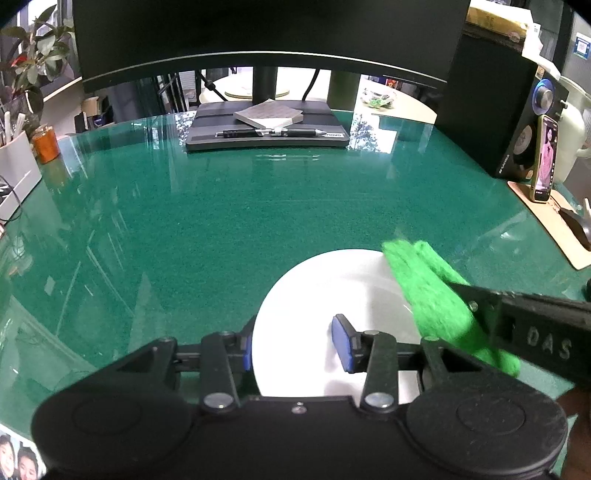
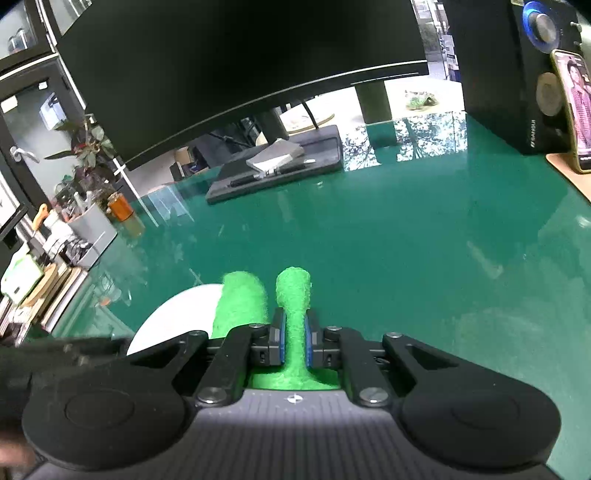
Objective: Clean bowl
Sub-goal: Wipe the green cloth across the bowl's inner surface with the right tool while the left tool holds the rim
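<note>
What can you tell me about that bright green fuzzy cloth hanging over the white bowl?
The bright green fuzzy cloth looks like a soft, nubby scouring cloth folded into two thick lobes. The right tongs are shut on one fold, squeezing it thin between blue pads, and it bulges out behind them. The other lobe droops leftward over the far rim of the white round bowl, which stands on the green glass-topped desk. Whether it touches the bowl's inside is unclear.

Office desk indicated: curved monitor [image 1: 258,33], pen [image 1: 271,133], notepad [image 1: 267,112], speaker [image 1: 517,122], phone [image 1: 546,158] seen on green desktop [image 1: 221,206]
</note>
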